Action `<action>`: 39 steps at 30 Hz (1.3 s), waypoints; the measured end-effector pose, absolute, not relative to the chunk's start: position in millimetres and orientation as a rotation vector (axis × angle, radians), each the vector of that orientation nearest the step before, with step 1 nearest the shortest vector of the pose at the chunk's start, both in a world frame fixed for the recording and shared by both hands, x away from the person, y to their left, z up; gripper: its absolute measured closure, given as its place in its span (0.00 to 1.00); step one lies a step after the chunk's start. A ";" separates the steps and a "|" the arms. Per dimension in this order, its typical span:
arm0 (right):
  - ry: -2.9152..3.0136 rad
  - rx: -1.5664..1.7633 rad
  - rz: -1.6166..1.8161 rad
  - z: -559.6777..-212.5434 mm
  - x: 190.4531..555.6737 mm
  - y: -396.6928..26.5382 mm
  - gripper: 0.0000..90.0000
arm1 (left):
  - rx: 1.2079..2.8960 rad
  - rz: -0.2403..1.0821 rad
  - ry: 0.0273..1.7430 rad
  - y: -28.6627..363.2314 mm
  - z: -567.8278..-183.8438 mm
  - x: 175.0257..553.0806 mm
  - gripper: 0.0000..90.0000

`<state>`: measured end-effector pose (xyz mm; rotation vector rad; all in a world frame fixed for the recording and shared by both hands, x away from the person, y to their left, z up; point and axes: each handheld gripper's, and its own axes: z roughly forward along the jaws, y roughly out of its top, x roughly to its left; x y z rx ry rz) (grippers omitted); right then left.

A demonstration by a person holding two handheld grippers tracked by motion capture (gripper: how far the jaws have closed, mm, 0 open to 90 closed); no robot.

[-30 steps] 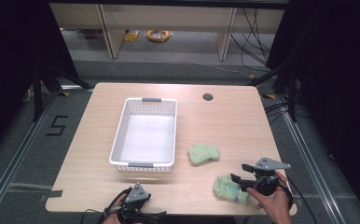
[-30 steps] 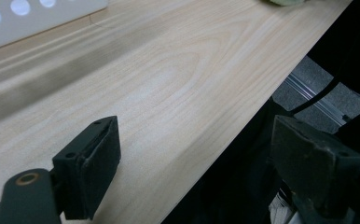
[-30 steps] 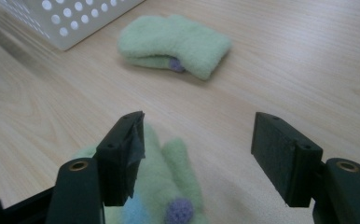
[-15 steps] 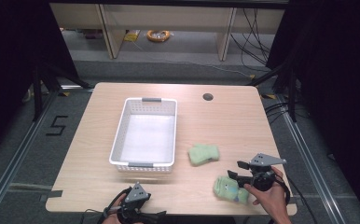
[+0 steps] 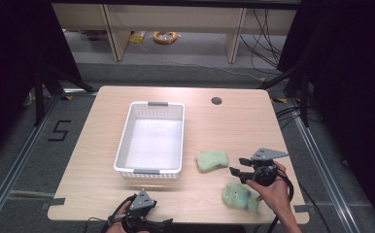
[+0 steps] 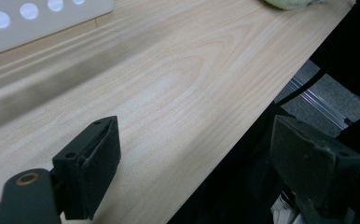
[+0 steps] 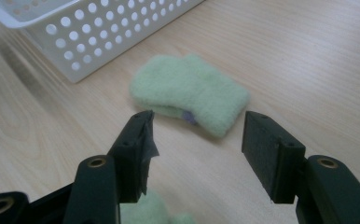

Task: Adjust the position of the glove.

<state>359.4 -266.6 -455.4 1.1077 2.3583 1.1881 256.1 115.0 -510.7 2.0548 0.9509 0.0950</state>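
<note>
**A:** Pale wood, that surface (image 5: 103, 145), with a white perforated basket (image 5: 150, 172) left of centre and dark floor and shelving beyond at twelve o'clock. What is the work?

**B:** It looks like clearing the soft green things into the basket. Two are out: a folded green cloth (image 5: 212, 160) at about four o'clock from the basket, just beside its near right corner but apart from it, and a second green bundle (image 5: 240, 195) nearer the front edge, at five o'clock from the first.

**A:** And the right gripper (image 5: 235, 170)?

**B:** It sits between the two, just above the bundle and pointing towards nine o'clock. In the right gripper view the folded cloth (image 7: 190, 95) lies ahead of the jaws, not between them. The jaws have just been closing, yet they stand about half apart with nothing in them.

**A:** So the step is the approach?

**B:** I judge so. The next move calls for easing forward and down until the pads straddle the cloth, then pinching it and carrying it towards ten o'clock over the basket wall.

**A:** The left gripper (image 5: 139, 206)?

**B:** Parked at the front edge, six o'clock from the basket, jaws wide and empty; the left gripper view has bare wood between its pads (image 6: 96, 170).
</note>
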 end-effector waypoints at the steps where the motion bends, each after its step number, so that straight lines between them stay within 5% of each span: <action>1: 2.363 1.103 1.180 -455.0 360.6 -266.2 0.50 | 2.056 0.096 0.951 115.1 -510.7 256.1 0.18; 39: 2.547 1.087 1.049 -476.2 435.9 -201.6 0.63 | 2.051 0.087 0.957 116.9 -509.7 256.7 0.18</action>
